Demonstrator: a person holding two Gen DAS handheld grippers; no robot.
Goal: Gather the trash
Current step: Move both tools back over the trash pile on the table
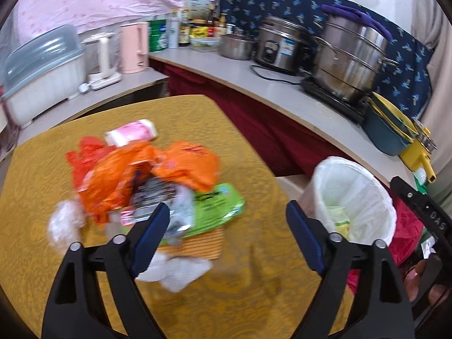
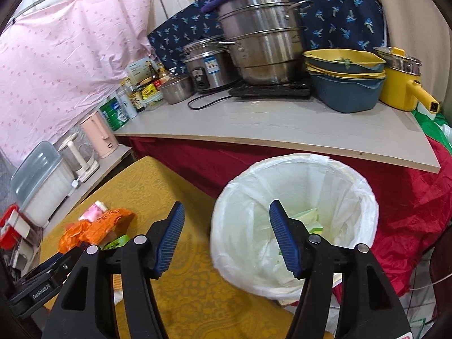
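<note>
Crinkled glossy orange plastic bag (image 1: 141, 175) on patterned mustard tablecloth (image 1: 197, 296); thin white plastic bin liner (image 2: 296, 206); shiny steel steamer pot (image 2: 262, 36)

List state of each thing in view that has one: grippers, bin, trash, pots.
left gripper: open, empty, above the trash pile
right gripper: open, empty, over the bin's edge
trash bin: lined with a white bag, some greenish trash inside, far from full
orange bag: crumpled, on the table
green packet: lying flat, partly under the orange bag
white tissue: crumpled, on the table
steamer pot: stacked, purple cloth on top
</note>
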